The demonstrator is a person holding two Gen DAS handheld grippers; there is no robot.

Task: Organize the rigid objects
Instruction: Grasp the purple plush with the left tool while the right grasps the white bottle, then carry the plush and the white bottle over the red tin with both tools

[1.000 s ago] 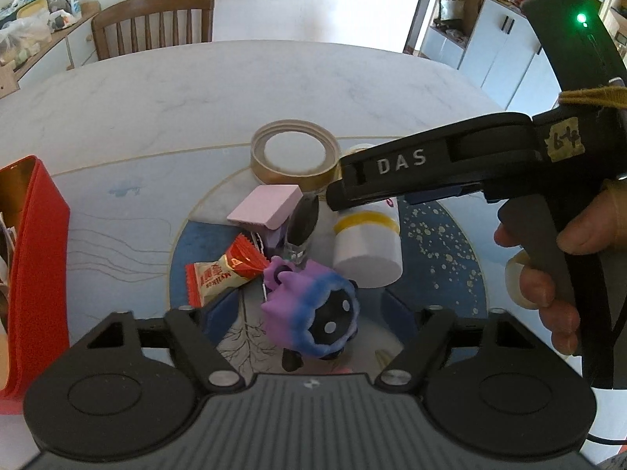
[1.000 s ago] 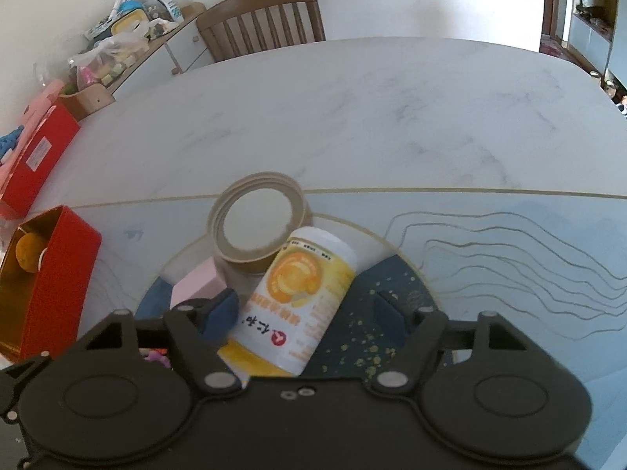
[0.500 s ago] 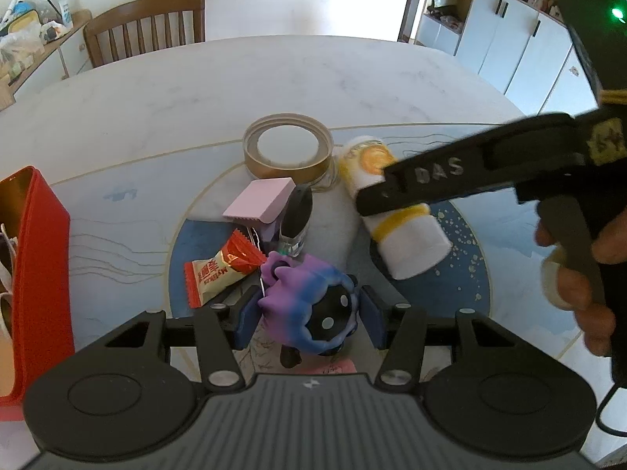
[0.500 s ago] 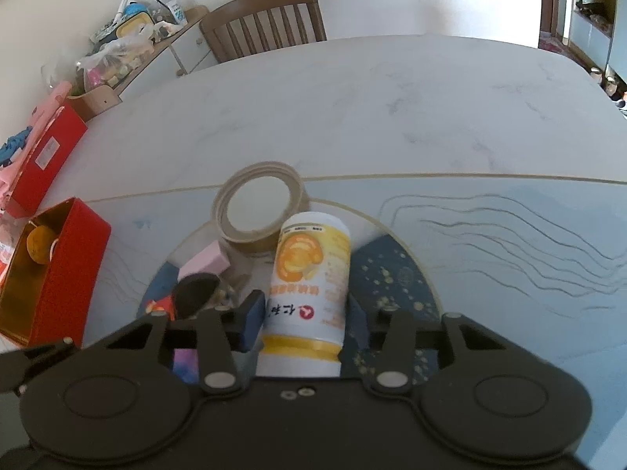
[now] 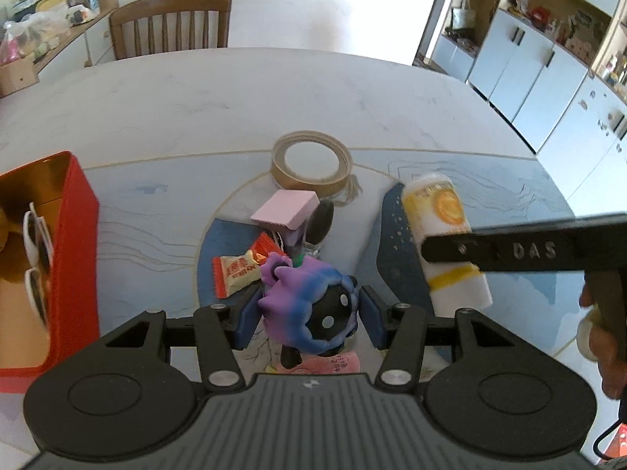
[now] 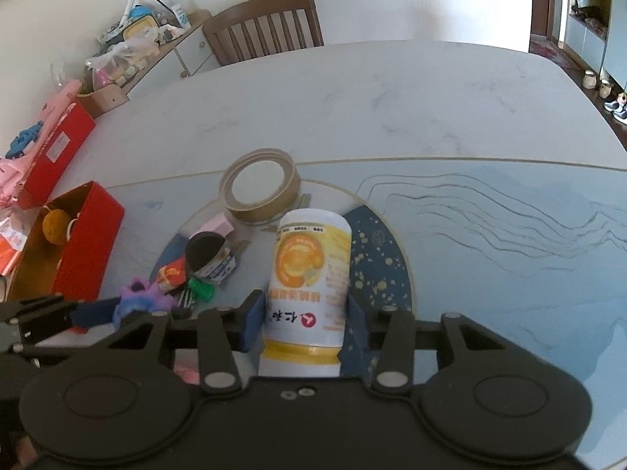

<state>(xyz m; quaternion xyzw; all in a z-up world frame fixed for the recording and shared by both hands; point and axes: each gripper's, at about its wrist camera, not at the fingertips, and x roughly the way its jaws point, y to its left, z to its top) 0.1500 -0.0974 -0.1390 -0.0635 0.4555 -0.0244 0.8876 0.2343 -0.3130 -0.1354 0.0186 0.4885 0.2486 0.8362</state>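
A purple and blue spiky toy with a black dotted face sits between the blue pads of my left gripper, which is shut on it just above the mat. My right gripper is shut on a white and yellow bottle, its base pointing away from me. In the left wrist view the same bottle hangs to the right, with a black finger of the right gripper across it. A tape roll, a pink block, a black-capped jar and a snack packet lie on the mat.
An open red box holding sunglasses stands at the left on the blue patterned mat. A small green piece lies by the jar. A wooden chair stands behind the marble table, and a cluttered sideboard is at the back left.
Both grippers went from open to shut, the left on the toy, the right on the bottle. The bottle swung straight, came off the mat and moved right, away from the pile.
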